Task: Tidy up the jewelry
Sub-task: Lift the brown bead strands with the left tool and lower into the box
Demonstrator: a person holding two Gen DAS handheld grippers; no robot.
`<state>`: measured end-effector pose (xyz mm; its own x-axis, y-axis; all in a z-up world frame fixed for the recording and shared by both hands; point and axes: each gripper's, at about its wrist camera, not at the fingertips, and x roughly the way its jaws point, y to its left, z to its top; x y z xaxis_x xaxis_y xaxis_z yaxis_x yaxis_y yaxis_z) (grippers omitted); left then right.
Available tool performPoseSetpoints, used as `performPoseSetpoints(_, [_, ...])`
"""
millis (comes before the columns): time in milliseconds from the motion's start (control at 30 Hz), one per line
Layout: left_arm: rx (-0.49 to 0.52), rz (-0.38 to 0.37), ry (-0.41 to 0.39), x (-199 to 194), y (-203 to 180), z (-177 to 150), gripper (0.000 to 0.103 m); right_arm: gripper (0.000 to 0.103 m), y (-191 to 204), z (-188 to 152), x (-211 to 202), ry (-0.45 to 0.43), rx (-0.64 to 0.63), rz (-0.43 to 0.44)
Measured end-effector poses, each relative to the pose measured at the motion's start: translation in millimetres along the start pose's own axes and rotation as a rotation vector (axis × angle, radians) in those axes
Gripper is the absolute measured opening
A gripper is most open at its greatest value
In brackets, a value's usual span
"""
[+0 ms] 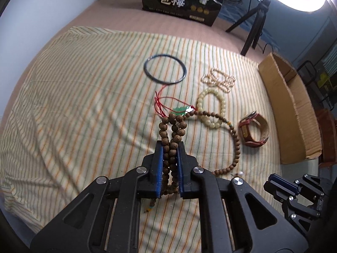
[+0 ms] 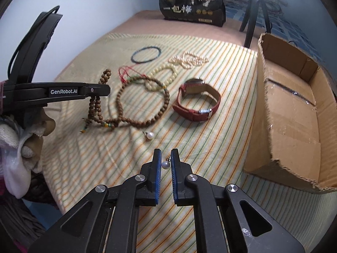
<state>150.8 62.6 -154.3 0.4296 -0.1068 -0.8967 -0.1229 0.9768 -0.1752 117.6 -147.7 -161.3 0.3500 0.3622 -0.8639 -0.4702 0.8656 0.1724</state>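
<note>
My left gripper (image 1: 170,145) is shut on a long string of brown wooden beads (image 1: 172,130); part hangs through the jaws, the rest loops over the striped cloth (image 2: 145,103). My right gripper (image 2: 166,155) is shut on a pearl earring (image 2: 165,164), held between its blue pads. A second pearl earring (image 2: 150,135) lies on the cloth just ahead. A red leather watch (image 2: 198,100), a pale bead bracelet (image 1: 211,109), a pearl strand (image 1: 219,79), a dark thin bangle (image 1: 165,68) and a green pendant on red cord (image 1: 179,110) lie on the cloth.
An open cardboard box (image 2: 292,113) lies on its side at the right of the cloth. A black printed bag (image 2: 191,5) and a tripod (image 2: 252,10) stand at the back. The striped cloth (image 1: 73,105) covers a pink surface.
</note>
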Motion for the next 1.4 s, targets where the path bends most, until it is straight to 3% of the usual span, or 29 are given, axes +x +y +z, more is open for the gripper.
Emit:
performPoseSetpoints(233, [0.032, -0.018, -0.110, -40, -7, 7, 0.010, 0.007, 2, 7, -22, -0.059, 0.002, 0.010])
performPoseSetpoints(667, [0.031, -0.160, -0.243, -108, -30, 43, 0.010, 0.007, -27, 28, -76, -0.193, 0.058, -0.033])
performPoseSetpoints(867, [0.110, -0.176, -0.293, -130, -63, 60, 0.010, 0.007, -58, 30, -101, -0.247, 0.120, -0.070])
performPoseSetpoints(1167, [0.204, -0.258, -0.380, -172, -126, 94, 0.010, 0.007, -93, 30, -125, -0.298, 0.205, -0.124])
performPoseSetpoints(1400, [0.258, -0.310, -0.411, -181, -174, 113, 0.010, 0.007, -114, 28, -140, -0.319, 0.248, -0.149])
